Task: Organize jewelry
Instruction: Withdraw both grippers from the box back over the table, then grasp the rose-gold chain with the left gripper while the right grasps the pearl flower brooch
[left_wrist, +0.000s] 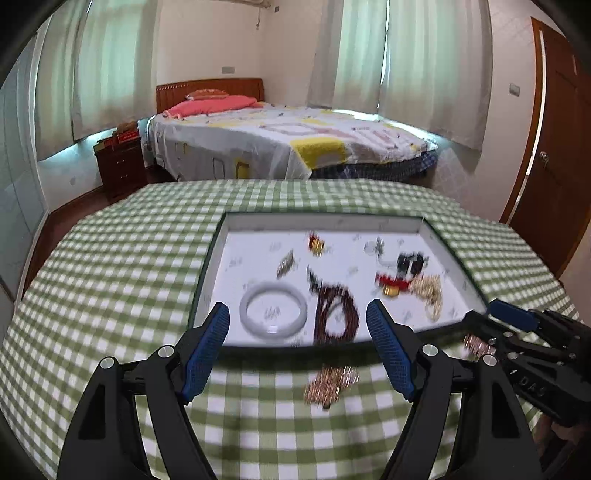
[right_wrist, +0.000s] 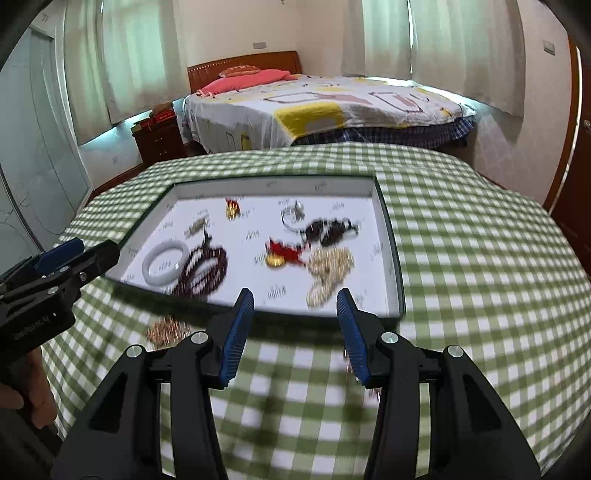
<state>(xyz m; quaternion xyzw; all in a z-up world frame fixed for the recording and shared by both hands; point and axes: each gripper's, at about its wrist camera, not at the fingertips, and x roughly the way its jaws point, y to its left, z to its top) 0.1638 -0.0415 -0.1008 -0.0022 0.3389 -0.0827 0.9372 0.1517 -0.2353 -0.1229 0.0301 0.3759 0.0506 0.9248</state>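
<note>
A shallow white tray (left_wrist: 325, 221) (right_wrist: 273, 186) lies on the green checked tablecloth and holds a pale bangle (left_wrist: 273, 312) (right_wrist: 166, 263), dark red beads (left_wrist: 336, 314) (right_wrist: 205, 269), a gold chain pile (left_wrist: 430, 291) (right_wrist: 328, 271), a red-and-gold charm (right_wrist: 280, 254) and other small pieces. A gold bracelet (left_wrist: 330, 382) (right_wrist: 168, 330) lies on the cloth in front of the tray. My left gripper (left_wrist: 297, 347) is open above it. My right gripper (right_wrist: 295, 325) is open over the tray's near edge. Another gold piece (left_wrist: 478, 345) lies on the cloth by the right gripper.
The tablecloth (left_wrist: 110, 277) (right_wrist: 480, 258) covers a round table. Behind it stand a bed (left_wrist: 288, 140), a dark wooden nightstand (left_wrist: 122, 166) and a wooden door (left_wrist: 554, 147) at the right. Both views are motion-blurred.
</note>
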